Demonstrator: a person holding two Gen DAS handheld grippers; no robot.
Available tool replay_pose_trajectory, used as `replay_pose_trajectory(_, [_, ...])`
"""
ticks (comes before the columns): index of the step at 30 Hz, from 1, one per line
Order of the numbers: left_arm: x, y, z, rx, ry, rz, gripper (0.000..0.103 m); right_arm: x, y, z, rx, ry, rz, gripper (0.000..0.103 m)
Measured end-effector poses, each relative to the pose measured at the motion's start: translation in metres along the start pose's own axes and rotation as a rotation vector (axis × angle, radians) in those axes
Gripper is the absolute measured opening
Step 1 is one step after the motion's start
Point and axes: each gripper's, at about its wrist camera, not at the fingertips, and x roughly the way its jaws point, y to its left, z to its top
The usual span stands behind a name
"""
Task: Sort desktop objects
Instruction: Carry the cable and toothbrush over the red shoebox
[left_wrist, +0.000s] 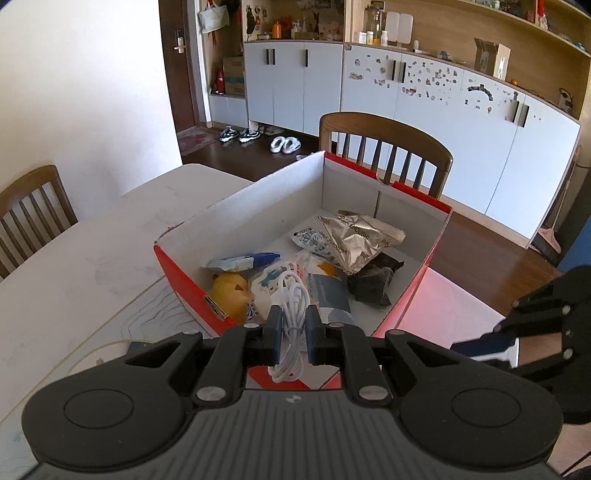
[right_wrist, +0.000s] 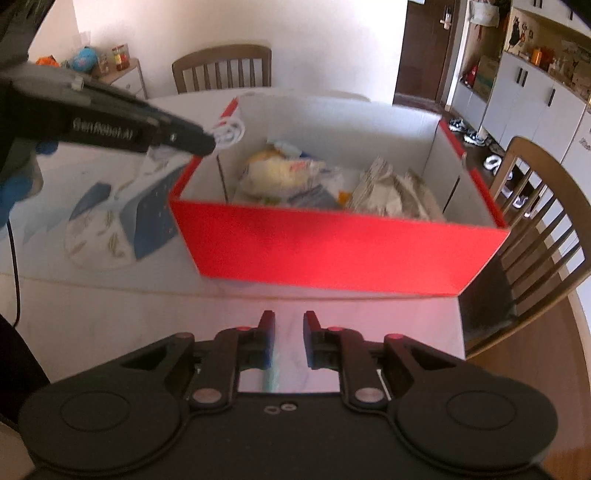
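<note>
Holding a coiled white cable (left_wrist: 291, 314) in the left claw (left_wrist: 291, 328) over the nearly filled red box (right_wrist: 332, 247), right claw (right_wrist: 289, 339) narrowly parted, empty.

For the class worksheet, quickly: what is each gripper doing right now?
Left gripper: closed on the coiled white cable, at the edge of the red box.
Right gripper: slightly open, holding nothing, above the table.

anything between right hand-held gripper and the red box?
Nothing: only bare table lies between the right hand-held gripper and the red box, per the right wrist view.
</note>
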Motion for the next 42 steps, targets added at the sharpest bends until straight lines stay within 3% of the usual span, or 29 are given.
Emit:
replay_pose_trajectory(3, [0.002,0.000,-0.001,-0.002,0.006,-0.005,0.012,0.010,0.000,-0.008,0.013,0.035,0.005,0.020])
replay_pose_trajectory(5, [0.003,0.001,-0.002,-0.001,0.010,-0.007,0.012,0.017,0.000,-0.015,0.023,0.059,0.009,0.031])
replay_pose_trajectory(8, [0.006,0.002,-0.003,-0.001,0.015,-0.007,0.012,0.025,0.001,-0.023,0.039,0.086,0.012,0.039])
replay_pose_trajectory(13, [0.009,0.003,-0.003,-0.006,0.016,-0.008,0.012,0.035,0.003,-0.032,0.051,0.125,0.011,0.039])
replay_pose_trajectory(21, [0.011,0.002,-0.004,-0.009,0.020,-0.013,0.012,0.042,0.005,-0.040,0.038,0.156,0.006,0.033])
replay_pose_trajectory(25, [0.012,0.001,-0.004,-0.011,0.022,-0.011,0.012,0.042,0.007,-0.040,0.014,0.158,-0.007,0.012])
replay_pose_trajectory(31, [0.012,0.000,-0.004,-0.012,0.021,-0.006,0.012,0.038,0.005,-0.041,-0.002,0.156,-0.013,0.011])
replay_pose_trajectory(42, [0.005,-0.004,0.005,-0.021,-0.002,0.004,0.012,-0.012,-0.003,-0.015,0.004,0.036,-0.025,0.011])
